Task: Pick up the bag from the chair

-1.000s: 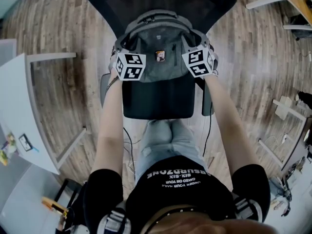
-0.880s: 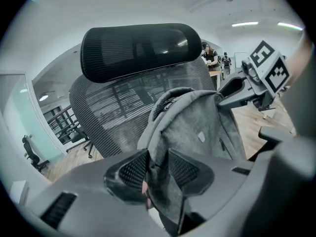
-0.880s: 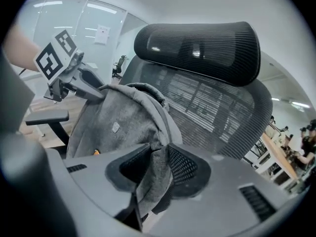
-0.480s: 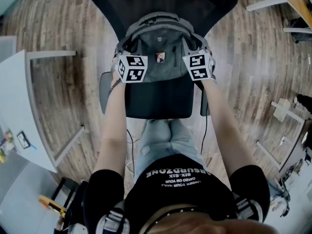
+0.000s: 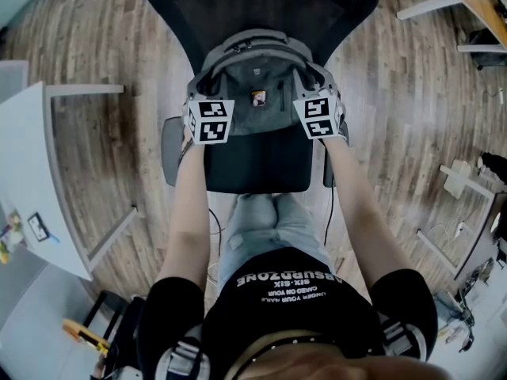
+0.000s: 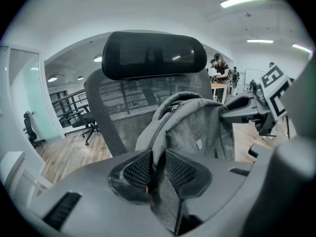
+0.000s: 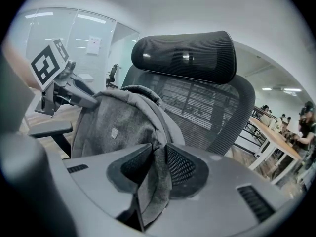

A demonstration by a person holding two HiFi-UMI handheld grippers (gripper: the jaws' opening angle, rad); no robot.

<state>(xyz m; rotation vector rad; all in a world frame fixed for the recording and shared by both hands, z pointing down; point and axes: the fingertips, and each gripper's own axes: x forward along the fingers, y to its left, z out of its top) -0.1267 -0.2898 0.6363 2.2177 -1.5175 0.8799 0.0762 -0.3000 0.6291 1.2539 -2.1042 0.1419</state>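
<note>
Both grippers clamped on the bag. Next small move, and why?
Probably raise both together, straight up and level: the left gripper and right gripper are each shut on a side edge of the grey bag, which stands against the chair back.

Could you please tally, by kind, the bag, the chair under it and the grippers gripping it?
Bag: 1
Chair: 1
Grippers: 2, the left gripper and the right gripper
Total: 4

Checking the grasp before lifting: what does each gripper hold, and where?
Both hold the grey bag: the left gripper pinches a fabric edge on its left side, the right gripper one on its right side.
</note>
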